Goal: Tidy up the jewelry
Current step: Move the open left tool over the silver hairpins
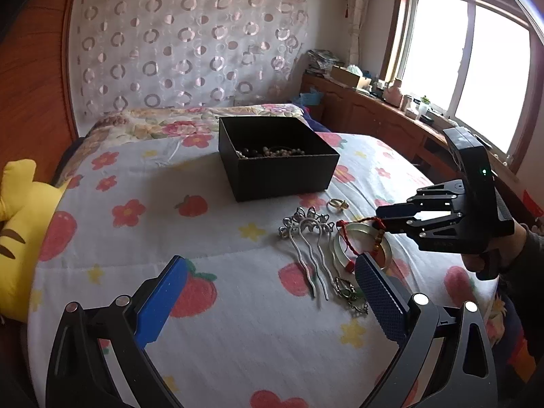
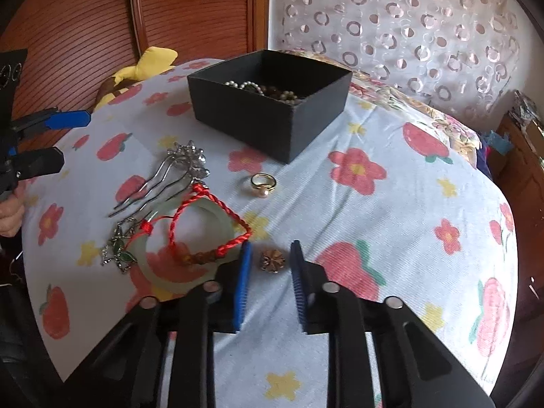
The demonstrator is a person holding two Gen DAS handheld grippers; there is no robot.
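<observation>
A black box (image 1: pixel 278 159) (image 2: pixel 272 108) with bead strings inside sits on the bed. In front of it lie a silver hair comb (image 1: pixel 307 234) (image 2: pixel 176 173), a gold pearl ring (image 1: pixel 337 204) (image 2: pixel 263 184), a pale jade bangle (image 1: pixel 362 246) (image 2: pixel 159 272), a red braided cord bracelet (image 2: pixel 210 224) and a green leaf brooch (image 1: pixel 350 294) (image 2: pixel 119 251). My right gripper (image 2: pixel 270 265) (image 1: pixel 382 221) is open, its fingers either side of a small bronze flower piece (image 2: pixel 272 260). My left gripper (image 1: pixel 272 292) (image 2: pixel 61 139) is open and empty, low over the bed before the jewelry.
A yellow plush toy (image 1: pixel 20 224) (image 2: pixel 146 64) lies at the bed's left edge. A wooden cabinet (image 1: pixel 380 115) with clutter runs under the window on the right. A wooden headboard (image 2: pixel 170 13) and a curtain (image 1: pixel 190 44) stand behind the bed.
</observation>
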